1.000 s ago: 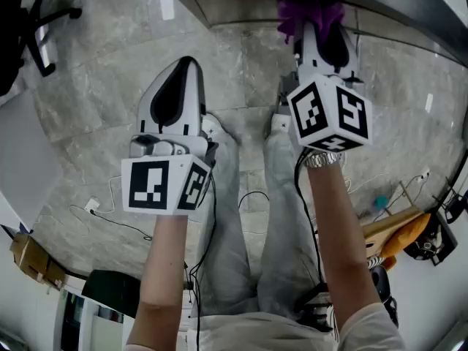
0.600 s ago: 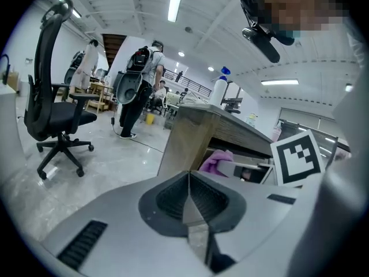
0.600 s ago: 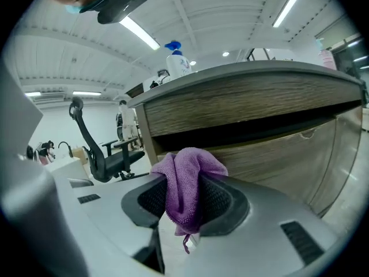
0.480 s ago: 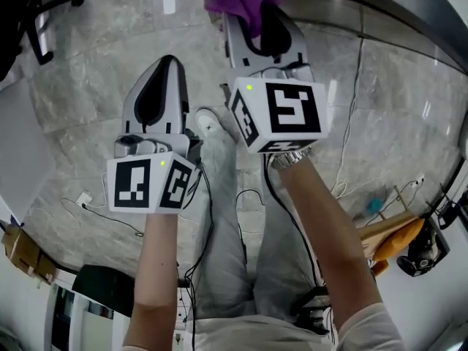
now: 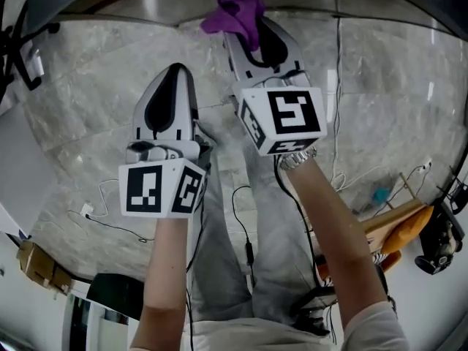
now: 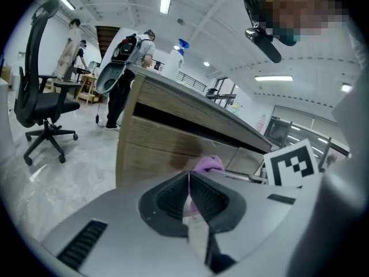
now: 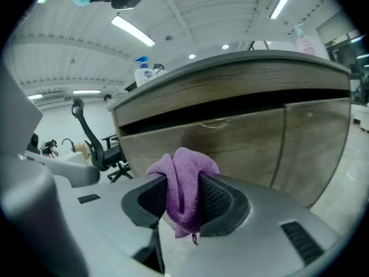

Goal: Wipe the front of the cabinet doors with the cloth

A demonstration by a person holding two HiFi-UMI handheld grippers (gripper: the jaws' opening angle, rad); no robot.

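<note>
A bunched purple cloth (image 7: 183,189) is pinched in my right gripper (image 7: 184,198), which is shut on it. In the head view the cloth (image 5: 235,13) sticks out past the right gripper (image 5: 252,31), close to the cabinet's lower edge. The wooden cabinet doors (image 7: 230,143) fill the right gripper view, a short way ahead of the cloth. My left gripper (image 5: 170,97) hangs lower and to the left, away from the cabinet, its jaws closed together with nothing held (image 6: 189,192). In the left gripper view the cabinet (image 6: 164,137) stands ahead, with the purple cloth (image 6: 207,165) showing past the jaws.
A spray bottle (image 7: 144,71) stands on the countertop. A black office chair (image 6: 43,105) is on the left, with people standing further back. Cables (image 5: 245,218) run across the marble floor by the person's legs. Bags and clutter (image 5: 409,229) lie to the right.
The right gripper has carried the cloth leftward along the cabinet front over the last second. The left gripper has stayed about where it was.
</note>
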